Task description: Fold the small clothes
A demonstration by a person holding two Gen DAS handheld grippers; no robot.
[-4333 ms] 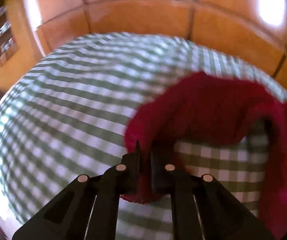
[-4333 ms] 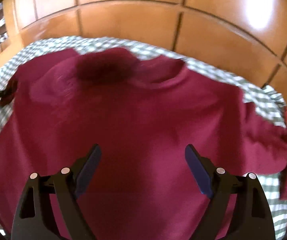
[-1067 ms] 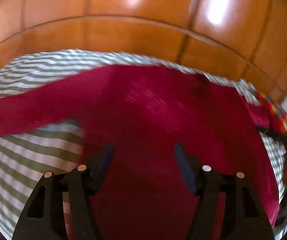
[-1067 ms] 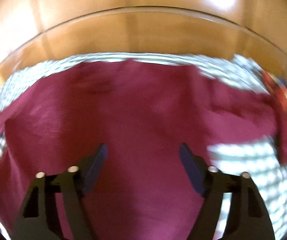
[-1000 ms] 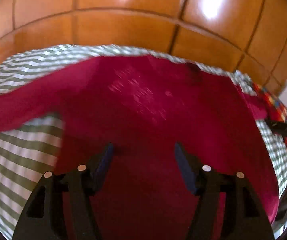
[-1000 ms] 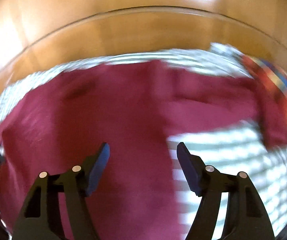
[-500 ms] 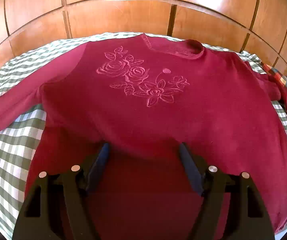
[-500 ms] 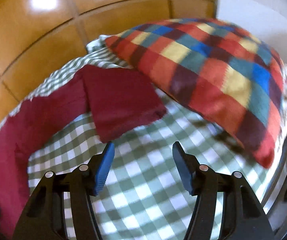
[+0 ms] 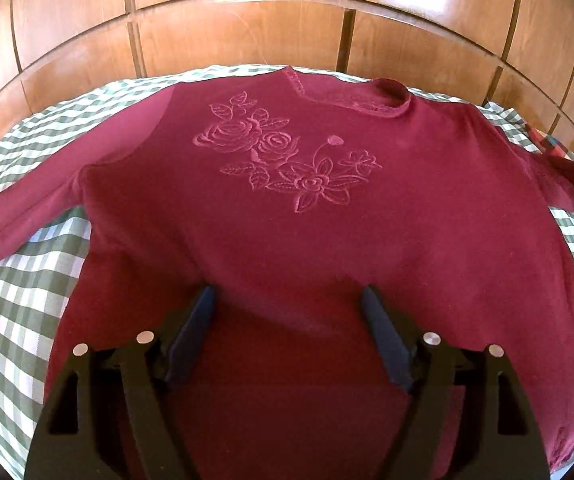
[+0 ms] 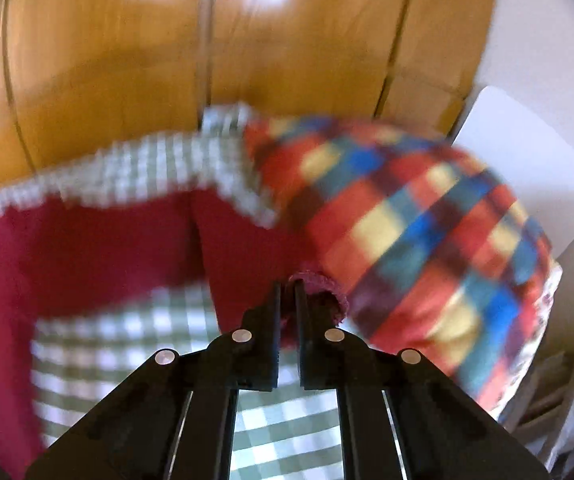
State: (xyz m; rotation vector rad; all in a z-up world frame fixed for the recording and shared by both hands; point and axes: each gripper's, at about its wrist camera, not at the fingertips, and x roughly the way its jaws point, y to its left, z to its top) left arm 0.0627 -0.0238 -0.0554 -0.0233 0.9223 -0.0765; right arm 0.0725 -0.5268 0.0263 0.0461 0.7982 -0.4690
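Burgundy knit sweater (image 9: 287, 232) lies face up and spread flat on the green-checked bedspread (image 9: 15, 304), its collar toward the wooden wall panels (image 9: 247, 32). Our left gripper (image 9: 289, 312) hovers over the lower body with its tongs wide, having just opened further, nothing between them. Our right gripper (image 10: 285, 300) has just pinched closed on the cuff of the right sleeve (image 10: 319, 284), beside the plaid pillow (image 10: 427, 240). To fold well, we judge we should carry that sleeve straight across the chest, keeping it taut, while the left steadies the body.
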